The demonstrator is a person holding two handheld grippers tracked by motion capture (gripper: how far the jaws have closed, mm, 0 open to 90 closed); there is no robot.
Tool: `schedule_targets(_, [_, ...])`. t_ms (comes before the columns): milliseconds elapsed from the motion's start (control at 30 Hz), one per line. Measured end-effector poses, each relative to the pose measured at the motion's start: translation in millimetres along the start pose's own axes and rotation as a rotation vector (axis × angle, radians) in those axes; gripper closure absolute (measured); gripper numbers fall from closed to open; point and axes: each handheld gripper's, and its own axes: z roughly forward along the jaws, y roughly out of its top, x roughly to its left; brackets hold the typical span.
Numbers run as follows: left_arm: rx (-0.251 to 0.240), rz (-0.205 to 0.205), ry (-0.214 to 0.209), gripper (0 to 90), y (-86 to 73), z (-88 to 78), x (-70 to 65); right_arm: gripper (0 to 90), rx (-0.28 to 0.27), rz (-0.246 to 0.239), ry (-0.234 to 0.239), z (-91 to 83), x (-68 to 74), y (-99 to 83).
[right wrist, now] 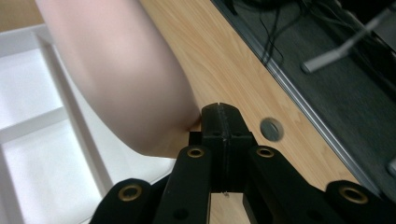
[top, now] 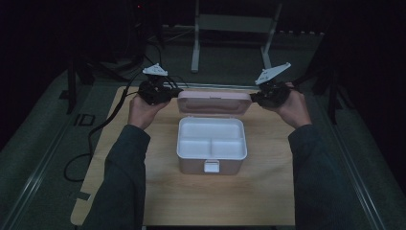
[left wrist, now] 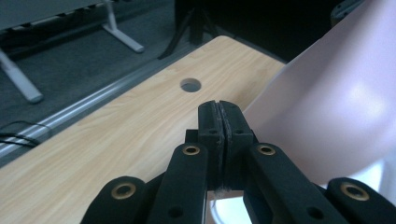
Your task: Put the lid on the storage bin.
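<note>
the pink box (top: 212, 152) sits mid-table, its lid (top: 214, 101) raised at 12 o'clock behind the white tray (top: 210, 139). the left gripper (top: 173, 92) stands at the lid's 9 o'clock end, the right gripper (top: 254, 98) at its 3 o'clock end. both pairs of jaws are pressed fully together with nothing between them (each only touches or stands just beside a lid corner). risk: with no grip on the lid, it could drop forward and slam shut, or a sideways push could skid the box across the table (top: 124, 158). the high view shows box, tray and front latch (top: 211, 166) together; the left gripper view adds the closed pads (left wrist: 211, 122) and a table hole (left wrist: 190, 85).
</note>
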Motion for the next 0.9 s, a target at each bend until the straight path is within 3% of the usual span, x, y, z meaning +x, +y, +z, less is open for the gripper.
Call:
schedule_targets(167, [0.046, 0.043, -0.056, 88.5, -8.5, 11.0, -12.9, 90.0, -0.06, -0.008, 0.081, 0.0, 3.3, -11.7])
schedule_targets(233, [0.046, 0.043, -0.056, 88.2, -8.5, 11.0, -12.9, 90.0, -0.068, -0.014, 0.102, 1.1, 5.6, -13.8])
schedule_targets(267, [0.092, 0.069, -0.07, 88.2, -20.2, 20.3, -20.9, 90.0, -0.068, -0.014, 0.102, 1.1, 5.6, -13.8])
schedule_targets(333, [0.087, 0.049, -0.094, 87.4, -30.9, 23.4, -22.2, 90.0, -0.022, -0.051, 0.153, 14.4, 16.5, -23.4])
schedule_targets(467, [0.094, 0.0, -0.108, 87.7, -56.4, 28.2, -18.3, 90.0, 0.006, -0.054, 0.193, 28.0, 22.9, -35.7])
schedule_targets(533, [0.04, -0.033, -0.139, 88.3, -65.2, 25.7, -15.2, 90.0, 0.031, -0.056, 0.204, 34.8, 25.5, -41.1])
schedule_targets(633, [0.034, -0.029, -0.105, 88.3, -67.9, 20.4, -14.5, 90.0, 0.036, -0.051, 0.208, 36.7, 25.0, -46.4])
schedule_targets(733, [0.026, -0.024, -0.08, 86.3, -67.2, 13.3, -12.9, 90.0, 0.065, -0.06, 0.178, 34.7, 26.3, -47.8])
schedule_targets(900, [0.013, -0.023, -0.03, 82.7, -70.9, -2.6, -9.2, 90.0, 0.037, -0.039, 0.116, 22.1, 26.6, -54.1])
